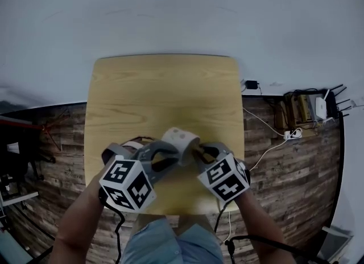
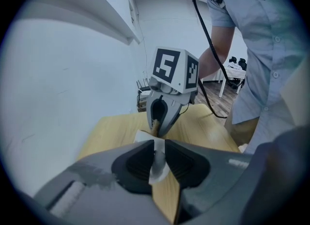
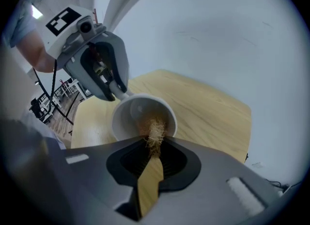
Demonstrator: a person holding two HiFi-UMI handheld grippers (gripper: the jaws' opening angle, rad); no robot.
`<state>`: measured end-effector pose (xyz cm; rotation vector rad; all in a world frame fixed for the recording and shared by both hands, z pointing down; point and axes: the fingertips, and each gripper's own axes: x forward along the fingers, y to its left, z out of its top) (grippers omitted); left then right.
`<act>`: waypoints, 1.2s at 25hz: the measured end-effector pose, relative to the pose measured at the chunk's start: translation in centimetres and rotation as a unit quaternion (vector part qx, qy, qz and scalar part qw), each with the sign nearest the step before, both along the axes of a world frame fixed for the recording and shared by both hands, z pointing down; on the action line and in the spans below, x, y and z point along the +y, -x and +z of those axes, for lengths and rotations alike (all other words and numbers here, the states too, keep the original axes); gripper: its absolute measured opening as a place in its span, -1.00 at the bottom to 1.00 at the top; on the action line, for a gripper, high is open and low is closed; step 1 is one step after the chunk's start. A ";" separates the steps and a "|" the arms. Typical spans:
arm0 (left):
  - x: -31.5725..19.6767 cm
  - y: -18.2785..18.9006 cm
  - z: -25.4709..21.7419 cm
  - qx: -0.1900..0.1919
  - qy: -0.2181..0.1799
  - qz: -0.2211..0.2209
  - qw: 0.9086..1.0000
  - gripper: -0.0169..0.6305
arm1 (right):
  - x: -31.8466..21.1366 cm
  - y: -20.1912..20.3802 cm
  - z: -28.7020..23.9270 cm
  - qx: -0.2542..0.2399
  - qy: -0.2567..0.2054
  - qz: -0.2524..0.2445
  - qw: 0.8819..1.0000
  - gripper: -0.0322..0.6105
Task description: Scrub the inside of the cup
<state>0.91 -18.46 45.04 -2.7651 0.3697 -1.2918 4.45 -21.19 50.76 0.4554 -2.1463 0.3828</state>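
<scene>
The left tool (image 1: 165,153) is clamped on the white cup (image 1: 181,139), its jaws closed on a thin white part at the cup's side. From the right gripper view this looks like the handle, though I cannot be sure. The cup is held over the near part of the tabletop (image 1: 162,92) and appears lifted clear of it. It is tipped on its side with the mouth facing the right tool (image 1: 200,152).

The right tool grips a brush (image 3: 154,134) by its flat wooden handle, jaws closed on it, with the straw-coloured bristles sticking out just past the jaw tips. The bristles sit at the near, lower edge of the cup (image 3: 138,115) mouth, touching or just inside the rim. How deep they reach cannot be told.

The scrubbing step seems to be in hand, with the brush at the mouth rather than deep inside. The next move probably calls for pushing the bristles further along the inner wall towards the bottom, then working them round. Meanwhile the left tool (image 3: 116,90) must hold firm, since a grip on so narrow a part could let the cup twist under the brush's push.
</scene>
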 end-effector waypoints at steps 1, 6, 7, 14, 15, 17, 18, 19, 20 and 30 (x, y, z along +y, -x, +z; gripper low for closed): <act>-0.1 0.1 0.0 0.002 0.000 -0.003 1.000 -0.65 | 0.3 0.1 0.1 0.000 0.008 0.000 1.000 -0.75; -0.3 0.2 -0.1 0.004 -0.007 -0.007 1.000 -0.65 | 2.0 0.7 0.1 -0.015 0.058 0.004 0.998 -0.75; -0.3 0.1 -0.1 0.004 -0.008 -0.007 1.000 -0.65 | 2.2 0.8 0.0 -0.023 0.068 0.006 0.997 -0.75; 0.0 -0.5 0.0 0.002 -0.013 0.003 1.000 -0.65 | 2.7 2.4 -1.3 -0.092 0.114 0.029 0.989 -0.75; 0.0 -0.5 0.0 0.003 -0.013 0.003 1.000 -0.65 | 2.5 2.7 -1.7 -0.108 0.120 0.036 0.986 -0.75; 0.0 -0.4 0.0 0.008 -0.012 0.000 1.000 -0.65 | 2.0 2.8 -2.5 -0.135 0.129 0.052 0.981 -0.75; -0.1 -0.2 0.0 0.012 -0.010 -0.004 1.000 -0.65 | 1.8 2.8 -2.9 -0.146 0.133 0.058 0.979 -0.75; -0.1 0.0 0.0 0.016 -0.009 -0.008 1.000 -0.65 | 1.7 2.8 -3.3 -0.155 0.135 0.063 0.977 -0.75; -0.1 0.2 0.0 0.020 -0.008 -0.011 1.000 -0.65 | 1.7 2.7 -3.6 -0.162 0.136 0.068 0.975 -0.75; -0.5 2.6 -0.1 0.045 -0.008 -0.048 0.998 -0.65 | 1.3 1.6 -7.2 -0.218 0.137 0.111 0.960 -0.75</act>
